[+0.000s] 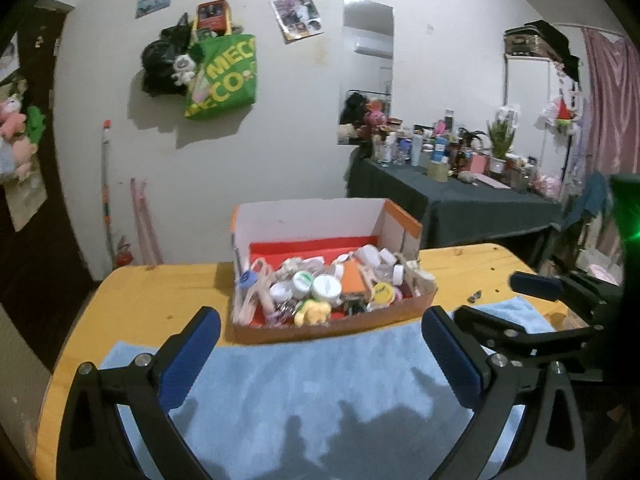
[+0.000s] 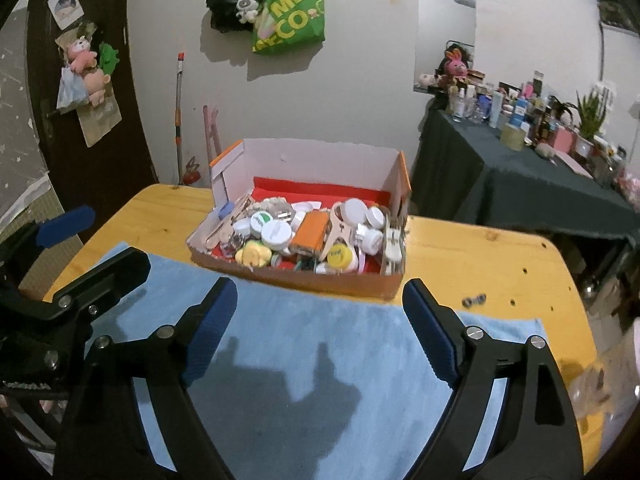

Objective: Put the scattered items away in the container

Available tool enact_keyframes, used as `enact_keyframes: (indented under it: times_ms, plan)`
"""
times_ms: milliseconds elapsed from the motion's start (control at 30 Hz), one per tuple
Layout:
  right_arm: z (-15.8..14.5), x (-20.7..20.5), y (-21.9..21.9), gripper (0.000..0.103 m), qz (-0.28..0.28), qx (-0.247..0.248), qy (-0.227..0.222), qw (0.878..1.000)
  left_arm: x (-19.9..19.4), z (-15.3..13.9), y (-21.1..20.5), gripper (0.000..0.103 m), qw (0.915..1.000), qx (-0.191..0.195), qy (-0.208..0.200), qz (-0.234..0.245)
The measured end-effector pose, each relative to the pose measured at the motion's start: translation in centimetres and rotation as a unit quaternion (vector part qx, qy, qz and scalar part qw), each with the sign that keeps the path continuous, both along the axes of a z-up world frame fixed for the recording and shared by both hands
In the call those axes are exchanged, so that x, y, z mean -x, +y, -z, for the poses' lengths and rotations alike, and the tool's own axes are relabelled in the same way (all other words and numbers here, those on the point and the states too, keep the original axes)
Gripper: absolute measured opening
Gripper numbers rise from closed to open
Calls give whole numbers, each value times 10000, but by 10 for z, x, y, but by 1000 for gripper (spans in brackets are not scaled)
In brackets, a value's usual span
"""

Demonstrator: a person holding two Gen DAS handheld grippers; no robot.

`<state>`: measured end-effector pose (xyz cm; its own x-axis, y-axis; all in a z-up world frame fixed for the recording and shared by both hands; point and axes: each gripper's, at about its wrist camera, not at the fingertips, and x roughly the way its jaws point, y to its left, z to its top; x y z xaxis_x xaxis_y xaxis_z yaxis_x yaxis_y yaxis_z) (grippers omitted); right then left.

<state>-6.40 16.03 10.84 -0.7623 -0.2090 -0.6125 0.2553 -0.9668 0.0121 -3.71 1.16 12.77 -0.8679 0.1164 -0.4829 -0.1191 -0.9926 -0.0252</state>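
An open cardboard box [image 1: 312,216] [image 2: 320,160] with a red lining stands on the wooden table [image 1: 160,292], its front edge on a light blue towel [image 1: 300,392] [image 2: 320,340]. It holds several small items: white jars, clothes pegs, an orange block [image 2: 310,230] and a yellow lid [image 2: 340,258]. A small metal piece [image 1: 474,296] [image 2: 474,301] lies loose on the wood right of the box. My left gripper [image 1: 321,314] [image 2: 94,246] hangs open over the towel just before the box, with nothing in it. My right gripper [image 2: 319,286] [image 1: 504,300] is beside it, open and empty.
A side table with a dark cloth [image 1: 460,204] [image 2: 500,184], crowded with bottles, stands behind on the right. A green bag [image 1: 224,76] hangs on the wall, and a dark door [image 2: 80,120] is at the left. Sticks lean against the wall behind the table.
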Motion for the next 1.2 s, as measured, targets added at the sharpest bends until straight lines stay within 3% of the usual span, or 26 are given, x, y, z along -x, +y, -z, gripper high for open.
enact_keyframes:
  times_ms: [200,500,700,1000,1200]
  plan:
    - [20,-27,9,86,211,-53,42,9998,-26,21,10,103,9993,249,39,-282]
    - [56,-53,17,86,440,-117,-16,9990,-38,60,13,103,9992,4,-309,-245]
    - [73,-56,19,86,484,-147,-134,9986,-38,78,14,103,9986,-101,-469,-228]
    - [94,-56,16,86,527,-269,-172,9981,-38,97,15,103,9974,164,-563,-426]
    - [99,-54,14,86,529,-370,-148,9978,-36,103,12,103,9971,138,-606,-433]
